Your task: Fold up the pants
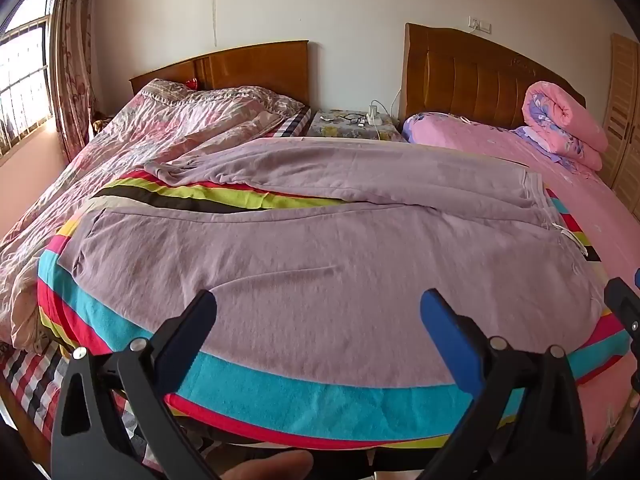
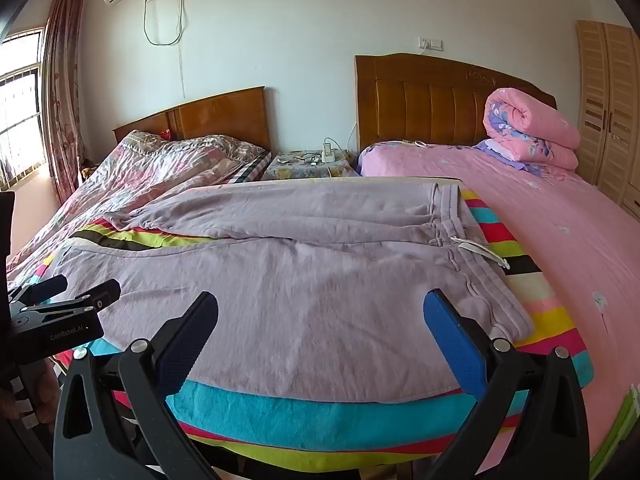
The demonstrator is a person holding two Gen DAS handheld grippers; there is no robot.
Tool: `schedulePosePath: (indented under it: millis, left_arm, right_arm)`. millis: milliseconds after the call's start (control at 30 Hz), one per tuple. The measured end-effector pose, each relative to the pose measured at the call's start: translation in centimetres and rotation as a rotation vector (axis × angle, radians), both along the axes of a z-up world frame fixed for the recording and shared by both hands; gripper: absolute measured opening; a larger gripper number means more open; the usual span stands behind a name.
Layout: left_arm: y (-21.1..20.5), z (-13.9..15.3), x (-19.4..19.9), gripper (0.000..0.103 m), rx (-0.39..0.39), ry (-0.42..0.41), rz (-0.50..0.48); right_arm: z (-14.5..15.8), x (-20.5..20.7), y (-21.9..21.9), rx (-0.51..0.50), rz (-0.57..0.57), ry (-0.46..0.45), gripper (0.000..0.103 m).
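Lilac sweatpants [image 1: 304, 256] lie spread flat on a striped blanket [image 1: 304, 396], waistband to the right [image 2: 472, 248], legs running left. The far leg's cuff is bunched at the left [image 1: 168, 172]. My left gripper [image 1: 318, 312] is open and empty, hovering over the near leg by the front edge. My right gripper [image 2: 320, 314] is open and empty, over the near hip area close to the waistband. The left gripper also shows in the right wrist view [image 2: 72, 292] at the far left, and the right gripper's tip in the left wrist view [image 1: 624, 300].
The blanket sits across two beds: a floral quilt [image 1: 132, 140] on the left bed and a pink sheet [image 2: 560, 224] with a rolled pink duvet [image 2: 528, 132] on the right. A nightstand [image 2: 304, 164] with a power strip stands between the headboards. A wardrobe [image 2: 612, 112] is at far right.
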State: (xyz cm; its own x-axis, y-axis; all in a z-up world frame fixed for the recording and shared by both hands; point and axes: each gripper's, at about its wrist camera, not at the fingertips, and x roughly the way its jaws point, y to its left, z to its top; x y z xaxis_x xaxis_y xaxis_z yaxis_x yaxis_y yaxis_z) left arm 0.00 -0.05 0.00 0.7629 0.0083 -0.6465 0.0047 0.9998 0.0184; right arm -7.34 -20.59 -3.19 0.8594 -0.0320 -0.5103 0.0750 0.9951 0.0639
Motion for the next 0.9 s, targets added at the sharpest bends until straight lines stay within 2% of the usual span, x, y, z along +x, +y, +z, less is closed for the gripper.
schedulePosePath:
  millis: [900]
  left_arm:
    - [0.01, -0.39, -0.29, 0.102, 0.012, 0.006, 0.000]
  right_arm:
    - [-0.73, 0.08, 0.00, 0.004, -0.001, 0.017, 0.099]
